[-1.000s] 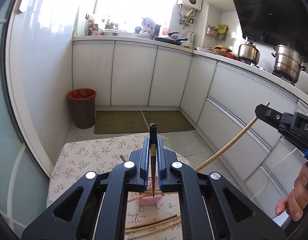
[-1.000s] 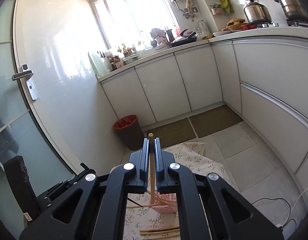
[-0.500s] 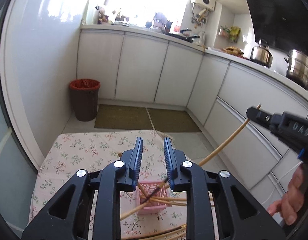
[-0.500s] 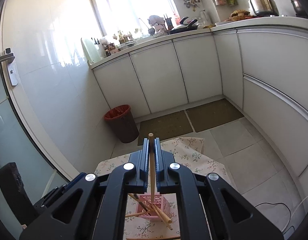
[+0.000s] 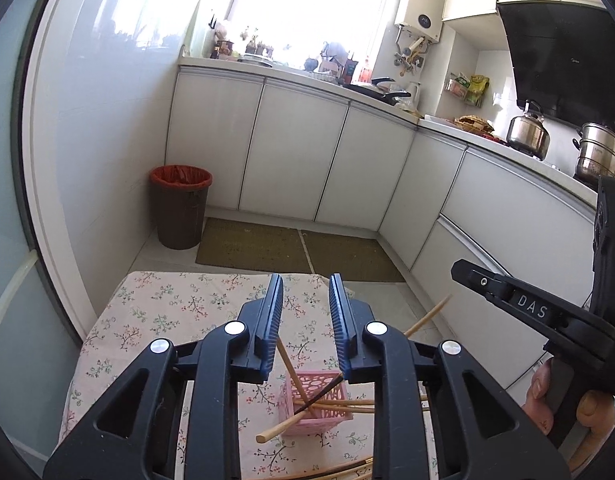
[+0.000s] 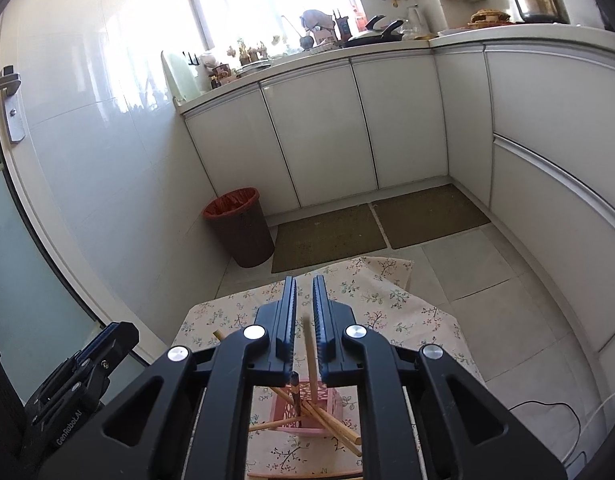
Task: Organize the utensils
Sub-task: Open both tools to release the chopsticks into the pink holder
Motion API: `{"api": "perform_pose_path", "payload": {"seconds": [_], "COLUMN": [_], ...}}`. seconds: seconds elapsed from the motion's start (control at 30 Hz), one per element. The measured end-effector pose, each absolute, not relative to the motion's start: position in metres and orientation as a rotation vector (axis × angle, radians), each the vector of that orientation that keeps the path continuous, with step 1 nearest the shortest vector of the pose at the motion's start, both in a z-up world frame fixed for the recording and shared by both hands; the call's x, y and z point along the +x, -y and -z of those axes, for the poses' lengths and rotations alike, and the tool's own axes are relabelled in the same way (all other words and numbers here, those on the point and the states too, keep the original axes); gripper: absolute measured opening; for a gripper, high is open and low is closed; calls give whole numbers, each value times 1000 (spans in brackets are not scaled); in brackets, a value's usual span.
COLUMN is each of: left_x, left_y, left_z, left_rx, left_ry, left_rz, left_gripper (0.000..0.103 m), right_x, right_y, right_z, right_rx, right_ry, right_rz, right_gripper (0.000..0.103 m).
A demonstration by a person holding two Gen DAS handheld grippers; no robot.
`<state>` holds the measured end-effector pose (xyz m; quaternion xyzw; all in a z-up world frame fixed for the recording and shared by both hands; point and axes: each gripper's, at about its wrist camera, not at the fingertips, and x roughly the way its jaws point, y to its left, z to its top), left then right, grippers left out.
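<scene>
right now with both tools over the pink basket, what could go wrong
1. The small pink perforated plastic basket is crowded with crossed wooden chopsticks sticking out over its rim; another drop could tip it or knock some out.
2. The right tool has just been opening around a pale wooden chopstick, which may bounce out onto the floral cloth.

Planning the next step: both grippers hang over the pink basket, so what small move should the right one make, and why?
Probably open the right gripper a little wider and lift away: its jaws have just been opening, and the wooden chopstick between them already stands, apparently loose, in the pink basket.
</scene>
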<state>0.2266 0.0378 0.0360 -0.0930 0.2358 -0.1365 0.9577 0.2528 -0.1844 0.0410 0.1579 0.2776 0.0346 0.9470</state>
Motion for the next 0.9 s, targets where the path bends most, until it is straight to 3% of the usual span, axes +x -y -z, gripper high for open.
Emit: {"api": "perform_pose_path", "payload": {"seconds": [0.33,0.47,0.57,0.73,0.9], "left_x": [208,194,184,169,159], "left_y": [-37,-32,-30,-31,-28], "left_z": [-48,-52,-52,-51,-46], "left_rx": [-173,-154,-142,-138,-121], "left_ry": [-467,-461,-457,-453,-474], "left_rz": [290,291,282,255,246], "left_gripper": [25,38,46,66,72], "right_x": [219,199,187,165,147], "right_y": [175,175,175,183,196], "right_z": [-59,-59,-57,-47,-38], "right_rx": [249,231,212,208,236], "right_ry": [-517,-510,-514,-513,-505], "right_rz": [-28,-6,17,60,115], "right_gripper": [11,34,39,60,81]}}
